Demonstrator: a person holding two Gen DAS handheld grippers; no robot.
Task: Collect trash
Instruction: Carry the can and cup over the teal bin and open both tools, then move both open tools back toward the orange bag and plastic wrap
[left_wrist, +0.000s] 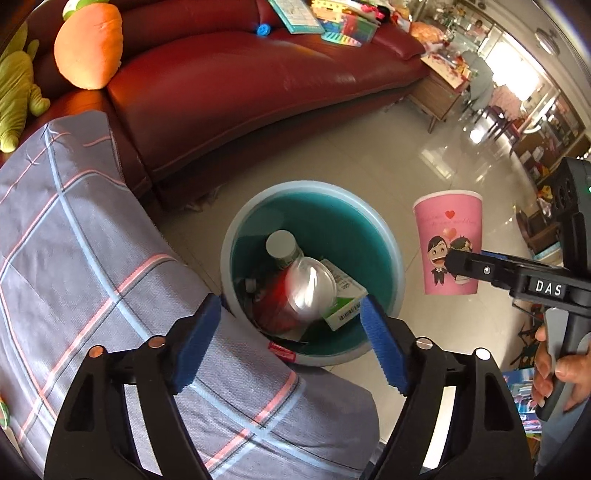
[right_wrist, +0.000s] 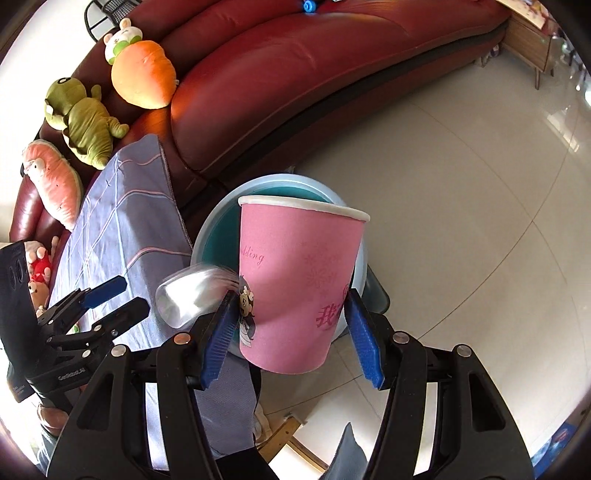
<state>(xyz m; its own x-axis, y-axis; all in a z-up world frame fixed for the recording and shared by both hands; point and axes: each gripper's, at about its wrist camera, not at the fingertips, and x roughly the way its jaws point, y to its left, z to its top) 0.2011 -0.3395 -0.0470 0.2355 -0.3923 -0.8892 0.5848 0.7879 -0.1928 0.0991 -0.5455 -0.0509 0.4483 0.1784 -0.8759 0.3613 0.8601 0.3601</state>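
A teal bin with a pale rim (left_wrist: 306, 186) stands on the tiled floor beside the sofa. Inside lie a white-capped bottle (left_wrist: 282, 245), a green and white carton (left_wrist: 343, 299) and red packaging (left_wrist: 273, 306). A clear plastic bottle (left_wrist: 310, 291) appears blurred over the bin, below my left gripper (left_wrist: 290, 301); the blue pads stand open and do not touch it. In the right wrist view the same clear bottle (right_wrist: 192, 295) is just beyond the left gripper (right_wrist: 122, 299). My right gripper (right_wrist: 291, 317) is shut on an upright pink paper cup (right_wrist: 299, 280), held beside the bin (right_wrist: 280, 181).
A table under a grey plaid cloth (left_wrist: 92, 258) sits left of the bin, overlapping its near edge. A red leather sofa (left_wrist: 240, 85) with plush toys (right_wrist: 144, 77) curves behind. Glossy tiled floor (right_wrist: 461, 221) spreads right, with a wooden side table (left_wrist: 436, 99) farther off.
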